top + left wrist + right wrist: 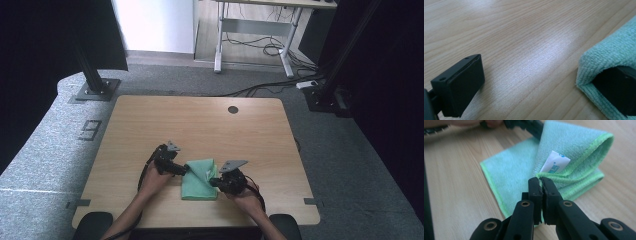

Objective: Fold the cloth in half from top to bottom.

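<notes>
In the right gripper view, the right gripper (541, 181) has its jaws pressed together on a hemmed edge of the green cloth (524, 170), pinching a fold of it just below a white care label (555, 162). The cloth's upper layer is lifted and curled over toward the upper right of that frame, while a flat layer lies on the wooden counter (454, 195).

In the left gripper view, the left gripper (544, 82) has its jaws spread wide: one jaw stands bare over the counter at the lower left, and the other sits tucked inside a fold of the cloth (609, 52) at the lower right.

From the high view, the cloth (199, 181) lies near the counter's (200, 120) lower edge, centre frame, between the left gripper (182, 169) and the right gripper (214, 183), each touching it from its own side.
</notes>
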`<state>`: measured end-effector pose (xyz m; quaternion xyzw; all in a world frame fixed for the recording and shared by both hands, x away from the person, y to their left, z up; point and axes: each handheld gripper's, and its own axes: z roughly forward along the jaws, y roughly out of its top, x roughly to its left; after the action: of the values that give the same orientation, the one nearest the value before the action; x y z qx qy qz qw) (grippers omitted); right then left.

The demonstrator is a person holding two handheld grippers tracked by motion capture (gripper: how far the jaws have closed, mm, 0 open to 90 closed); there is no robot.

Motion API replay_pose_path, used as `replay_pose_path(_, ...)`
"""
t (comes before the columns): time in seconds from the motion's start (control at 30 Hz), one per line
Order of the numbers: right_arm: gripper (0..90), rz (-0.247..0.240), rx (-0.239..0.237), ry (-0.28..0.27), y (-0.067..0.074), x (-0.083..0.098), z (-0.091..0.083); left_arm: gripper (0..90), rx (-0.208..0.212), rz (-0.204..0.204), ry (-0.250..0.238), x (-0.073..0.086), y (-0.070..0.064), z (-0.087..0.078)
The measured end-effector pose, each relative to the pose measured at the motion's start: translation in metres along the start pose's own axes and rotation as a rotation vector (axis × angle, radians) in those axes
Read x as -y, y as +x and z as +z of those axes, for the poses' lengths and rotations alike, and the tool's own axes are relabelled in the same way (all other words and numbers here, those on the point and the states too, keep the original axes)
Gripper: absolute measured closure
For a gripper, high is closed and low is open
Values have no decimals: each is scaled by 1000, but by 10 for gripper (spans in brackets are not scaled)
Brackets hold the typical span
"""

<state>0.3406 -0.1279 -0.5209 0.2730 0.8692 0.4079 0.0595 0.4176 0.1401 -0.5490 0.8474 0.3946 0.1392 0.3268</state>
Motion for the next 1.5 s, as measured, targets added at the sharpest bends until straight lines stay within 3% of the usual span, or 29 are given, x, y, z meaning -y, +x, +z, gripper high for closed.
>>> replay_pose_path(0.13,859,-9,22,41,2,7,8,0,22,6,21,1,-1,-5)
replay_pose_path(0.27,858,6,18,41,1,9,10,17,13,32,34,4,-4,-12)
replay_pose_path(0.37,858,7,24,40,1,10,11,12,24,4,33,8,-2,-12)
replay_pose_path(0.57,858,3,36,43,3,9,9,0,11,16,20,10,-2,-11)
replay_pose_path(0.83,858,-30,50,43,15,14,0,0,1,7,18,11,-3,-11)
replay_pose_path(0.93,856,-13,44,46,13,17,3,0,4,8,20,10,-3,-11)
replay_pose_path(1.03,853,-6,41,51,12,18,5,19,35,32,63,6,-5,-15)
replay_pose_path(1.1,853,10,38,48,12,19,5,39,46,82,80,4,-9,-21)
replay_pose_path(1.2,852,22,31,43,10,20,5,35,135,121,72,0,-11,-33)
replay_pose_path(1.27,849,20,32,45,11,20,5,27,158,107,47,-2,-9,-40)
replay_pose_path(1.4,846,18,33,43,10,19,5,56,124,56,-11,-14,1,-45)
replay_pose_path(1.5,844,21,34,43,10,19,6,68,101,52,-13,-29,3,-36)
